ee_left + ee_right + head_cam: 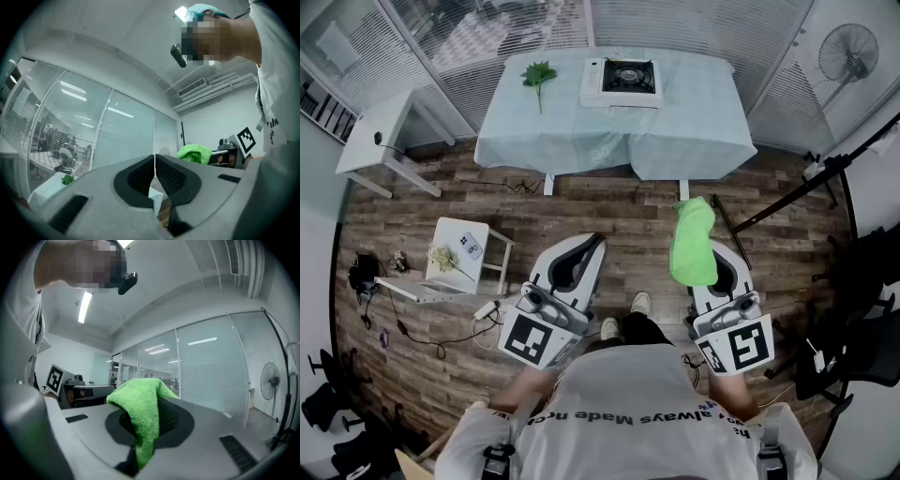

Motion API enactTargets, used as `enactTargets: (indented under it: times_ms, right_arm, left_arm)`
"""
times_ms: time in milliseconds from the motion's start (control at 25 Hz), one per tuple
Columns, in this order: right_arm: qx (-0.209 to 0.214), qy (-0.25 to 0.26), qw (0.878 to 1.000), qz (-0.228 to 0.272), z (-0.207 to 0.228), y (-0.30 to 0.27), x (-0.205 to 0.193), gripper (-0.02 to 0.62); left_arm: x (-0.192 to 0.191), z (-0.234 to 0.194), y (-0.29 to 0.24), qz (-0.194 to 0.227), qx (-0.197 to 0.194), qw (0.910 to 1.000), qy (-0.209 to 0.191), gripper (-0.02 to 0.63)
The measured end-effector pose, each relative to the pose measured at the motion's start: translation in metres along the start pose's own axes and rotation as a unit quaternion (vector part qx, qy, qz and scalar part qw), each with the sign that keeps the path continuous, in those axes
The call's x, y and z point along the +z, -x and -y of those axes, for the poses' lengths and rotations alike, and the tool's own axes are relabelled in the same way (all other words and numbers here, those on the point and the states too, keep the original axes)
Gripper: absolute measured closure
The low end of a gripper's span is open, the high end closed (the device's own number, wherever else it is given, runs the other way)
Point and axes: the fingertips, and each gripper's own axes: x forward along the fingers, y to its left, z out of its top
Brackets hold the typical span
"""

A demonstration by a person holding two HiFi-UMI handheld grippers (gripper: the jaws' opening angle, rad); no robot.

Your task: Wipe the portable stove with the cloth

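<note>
The white portable stove (621, 82) with a black burner sits on the far table (581, 131), which wears a pale blue cover. My right gripper (694, 246) is shut on the green cloth (693, 242), which drapes over its jaws; the cloth (139, 413) fills the middle of the right gripper view. My left gripper (575, 260) is shut with nothing in it, its pads pressed together (154, 180). From there the cloth (192, 153) shows to the right. Both grippers are held low over the wooden floor, well short of the table.
A green leafy sprig (538, 75) lies on the table left of the stove. A white side table (384, 131) stands at the left, a small white stand (450, 262) with cables on the floor, a fan (848, 47) at the upper right, a black tripod (797, 187) at the right.
</note>
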Motion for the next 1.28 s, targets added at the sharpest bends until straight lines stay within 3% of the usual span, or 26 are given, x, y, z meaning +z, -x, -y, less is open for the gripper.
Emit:
enactTargets:
  times_ms: [400, 760, 1040, 1280]
  right_arm:
    - [0.014, -0.014, 1.000, 0.017, 0.077, -0.016, 0.003, 0.572]
    - [0.015, -0.017, 1.000, 0.013, 0.130, -0.029, -0.005, 0.572]
    - [0.027, -0.019, 0.999, 0.009, 0.142, -0.070, -0.015, 0.572]
    - [0.027, -0.002, 1.000, 0.001, 0.146, -0.135, -0.019, 0.572]
  left_arm:
    - [-0.002, -0.002, -0.080, -0.001, 0.007, 0.9995, -0.031, 0.588]
    - [-0.023, -0.002, -0.120, -0.012, 0.026, 0.9994, -0.021, 0.588]
    - [-0.035, -0.036, -0.143, -0.015, 0.032, 0.9991, -0.022, 0.588]
    - [-0.042, -0.096, -0.164, -0.017, 0.032, 0.9992, -0.018, 0.588]
